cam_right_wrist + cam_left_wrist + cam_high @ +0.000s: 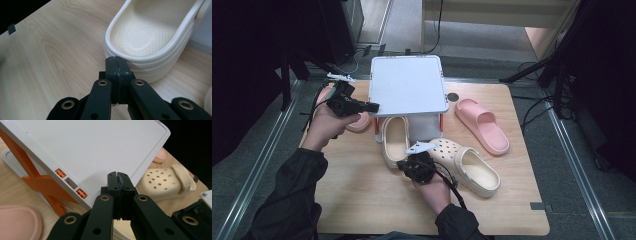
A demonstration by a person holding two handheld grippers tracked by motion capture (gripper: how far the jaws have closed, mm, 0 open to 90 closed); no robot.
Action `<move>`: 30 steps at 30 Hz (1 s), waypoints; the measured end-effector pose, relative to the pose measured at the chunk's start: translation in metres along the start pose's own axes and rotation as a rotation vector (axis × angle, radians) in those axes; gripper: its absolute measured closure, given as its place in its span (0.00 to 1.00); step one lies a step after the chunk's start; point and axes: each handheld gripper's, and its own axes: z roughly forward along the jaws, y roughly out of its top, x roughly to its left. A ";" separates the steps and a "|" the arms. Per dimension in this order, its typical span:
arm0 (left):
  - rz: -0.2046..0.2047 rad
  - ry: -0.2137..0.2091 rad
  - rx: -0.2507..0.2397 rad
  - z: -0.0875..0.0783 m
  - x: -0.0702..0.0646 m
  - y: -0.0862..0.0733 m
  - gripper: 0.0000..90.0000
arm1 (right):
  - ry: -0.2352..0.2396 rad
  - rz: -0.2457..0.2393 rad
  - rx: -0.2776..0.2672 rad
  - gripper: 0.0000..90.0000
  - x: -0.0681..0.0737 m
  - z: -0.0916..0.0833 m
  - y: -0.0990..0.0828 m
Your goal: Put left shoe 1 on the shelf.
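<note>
Shoe rack (408, 82), white top with orange frame, stood at the back middle of the wooden counter (362, 200). One cream clog (394, 140) lay with its toe end under the rack's top shelf, heel toward the person. The second cream clog (468, 165) lay loose on the counter to the right of it. One pink slide (482, 124) sat on the counter right of the rack; another pink slide (357, 122) lay at the rack's left, partly hidden behind the left hand. Judged: the sorting was early, one clog at most part-way placed, three shoes left to move.

Left gripper (119, 178) hung at the rack's left edge, fingers pressed together with nothing between them, tips just in front of the white shelf rim; contact with it could not be told from this angle. Right gripper (116, 61) sat at the heel of the clog under the rack, fingers likewise pressed together and empty, tips at or just against the heel wall. Probably a push on the heel, not a pinch.
</note>
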 end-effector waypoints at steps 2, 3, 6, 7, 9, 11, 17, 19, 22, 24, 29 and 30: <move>-0.005 -0.002 0.000 0.000 0.000 0.000 0.99 | -0.005 -0.007 0.008 1.00 0.000 0.006 0.005; -0.005 -0.002 0.000 0.000 0.000 0.000 0.99 | -0.009 -0.007 0.014 1.00 0.000 0.009 0.008; -0.006 -0.007 0.000 0.000 0.000 0.000 0.99 | -0.007 -0.007 0.006 1.00 -0.003 0.016 0.013; -0.006 -0.008 0.000 0.000 0.001 0.000 0.99 | -0.017 -0.008 0.006 1.00 -0.004 0.018 0.015; -0.004 -0.006 0.001 0.000 0.001 0.000 0.99 | -0.017 -0.003 -0.004 1.00 -0.006 0.022 0.019; -0.004 -0.005 0.002 0.000 0.001 0.000 0.99 | -0.019 0.001 -0.015 1.00 -0.007 0.024 0.022; -0.007 -0.005 0.001 0.000 0.000 0.000 0.99 | -0.050 -0.003 -0.031 1.00 -0.012 0.031 0.031; -0.007 -0.006 0.000 0.000 0.000 0.000 0.99 | -0.067 -0.009 -0.029 1.00 -0.013 0.033 0.035; -0.008 -0.008 0.000 0.000 0.001 0.000 0.99 | -0.061 -0.013 -0.032 1.00 -0.016 0.039 0.041; -0.008 -0.010 -0.001 0.000 0.001 0.000 0.99 | -0.080 -0.015 -0.033 1.00 -0.016 0.041 0.044; -0.003 -0.011 -0.002 0.000 0.002 0.000 0.99 | -0.100 -0.018 -0.041 1.00 -0.022 0.049 0.051; -0.004 -0.011 -0.002 0.000 0.002 0.000 0.99 | -0.103 -0.015 -0.045 1.00 -0.024 0.050 0.052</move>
